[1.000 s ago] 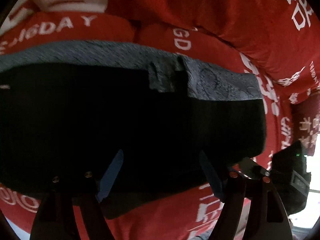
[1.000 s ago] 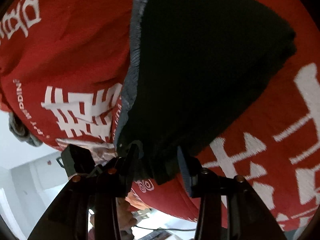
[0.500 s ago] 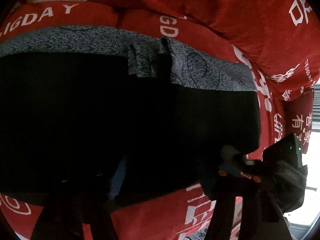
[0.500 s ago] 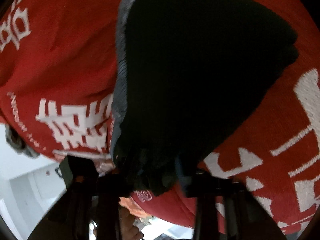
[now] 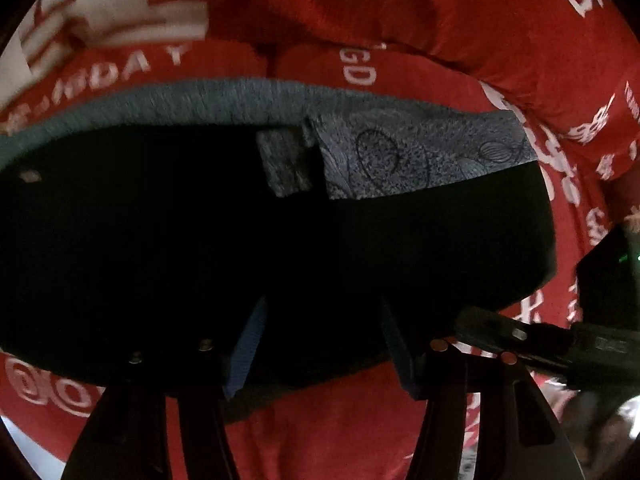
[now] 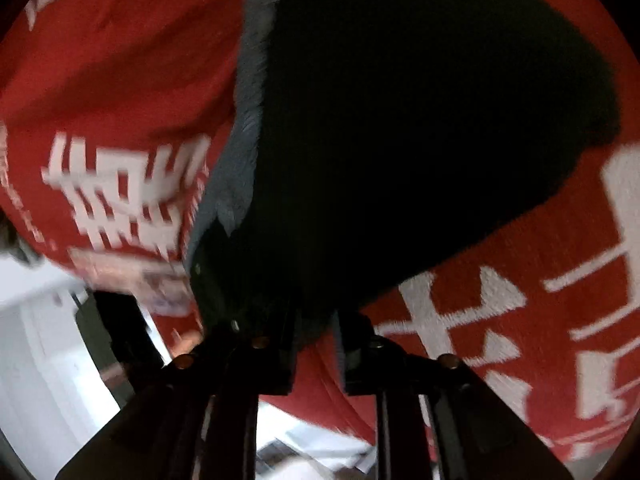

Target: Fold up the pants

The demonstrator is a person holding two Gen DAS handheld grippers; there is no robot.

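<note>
Left wrist view: folded black fabric pants (image 5: 280, 248) lie lengthwise left-to-right on red printed blanket (image 5: 440, 20); left gripper (image 5: 320, 344) spread over hem, right gripper (image 6: 314, 340), just reopening, still pinches corner.

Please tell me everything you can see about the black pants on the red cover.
The black pants are a dark, soft-looking fabric, folded into a broad flat slab on the red cover with white lettering. A grey patterned waistband runs along the far edge, with a small grey tab beside it. The left gripper straddles the near edge; the right gripper has a corner bunched between its fingers.
</note>
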